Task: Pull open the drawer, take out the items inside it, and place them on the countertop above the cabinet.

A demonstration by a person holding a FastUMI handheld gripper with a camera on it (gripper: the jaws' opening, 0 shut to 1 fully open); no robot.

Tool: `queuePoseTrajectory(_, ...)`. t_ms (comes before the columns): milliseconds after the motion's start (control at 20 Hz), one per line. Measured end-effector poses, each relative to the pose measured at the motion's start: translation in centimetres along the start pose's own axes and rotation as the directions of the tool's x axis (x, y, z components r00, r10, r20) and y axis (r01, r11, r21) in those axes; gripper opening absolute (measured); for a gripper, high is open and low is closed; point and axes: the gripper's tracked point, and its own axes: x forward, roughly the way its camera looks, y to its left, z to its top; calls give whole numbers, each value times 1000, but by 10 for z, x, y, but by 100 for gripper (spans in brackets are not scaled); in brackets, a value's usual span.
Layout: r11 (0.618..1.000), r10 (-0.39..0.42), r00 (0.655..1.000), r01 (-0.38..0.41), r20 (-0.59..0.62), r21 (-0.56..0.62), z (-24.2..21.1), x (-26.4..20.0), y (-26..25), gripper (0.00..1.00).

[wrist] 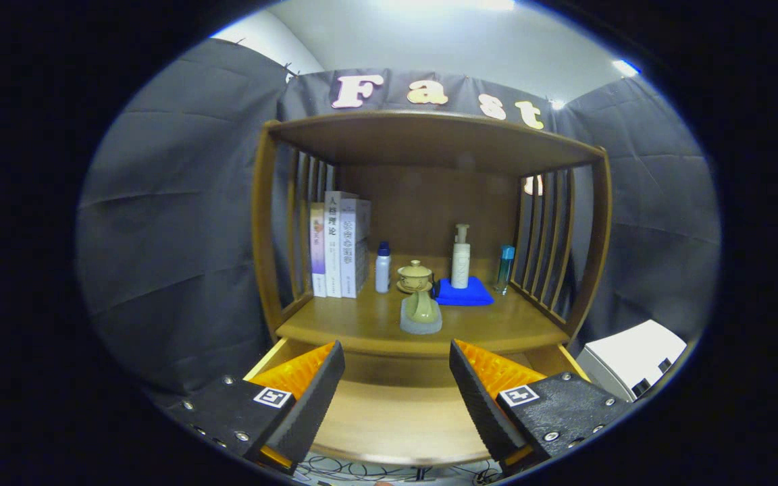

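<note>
Held above the pulled-out drawer, the gripper is keeping its two fingers wide apart and nothing is sitting between them. No finger is touching anything.

Beyond the fingers the wooden cabinet is standing against the dark cloth wall, with slatted sides and a flat top board. Its drawer is standing open toward the camera, and the part of its bottom that is showing between and below the fingers is looking bare — the corners behind the fingers are hidden, so I cannot tell about them. Just above the drawer the countertop is carrying all the items.

At the left of the countertop three books are standing upright, touching each other. To the right of them, a small white bottle with a blue cap is standing. In the middle, a lidded tea bowl is resting on its saucer, and in front of it a small tan pitcher is sitting on a grey pad — nearest to the drawer. A white pump bottle is standing on a folded blue cloth. Near the right slats a slim teal bottle is standing upright.

Right of the cabinet, a white box is showing low.
</note>
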Motion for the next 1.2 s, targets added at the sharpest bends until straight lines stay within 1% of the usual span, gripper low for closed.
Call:
queuePoseTrajectory(100,1000,-10,999,10,31,-7,-13,-28,2,96)
queuePoseTrajectory(150,999,-34,999,34,38,-13,-22,-41,-1,96)
queuePoseTrajectory(300,998,-63,995,65,83,-22,-46,-73,0,95)
queuePoseTrajectory(400,997,-65,995,67,70,-26,-75,-89,-3,95)
queuePoseTrajectory(600,997,-72,997,73,35,-22,-123,-105,-15,95)
queuePoseTrajectory(700,996,-84,996,85,18,-4,-141,-103,-23,95)
queuePoseTrajectory(850,995,-103,995,103,2,16,-158,-90,-32,95)
queuePoseTrajectory(1000,992,-102,995,103,-24,68,-173,-73,-35,95)
queuePoseTrajectory(1200,989,-103,994,107,-37,104,-179,-49,-50,95)
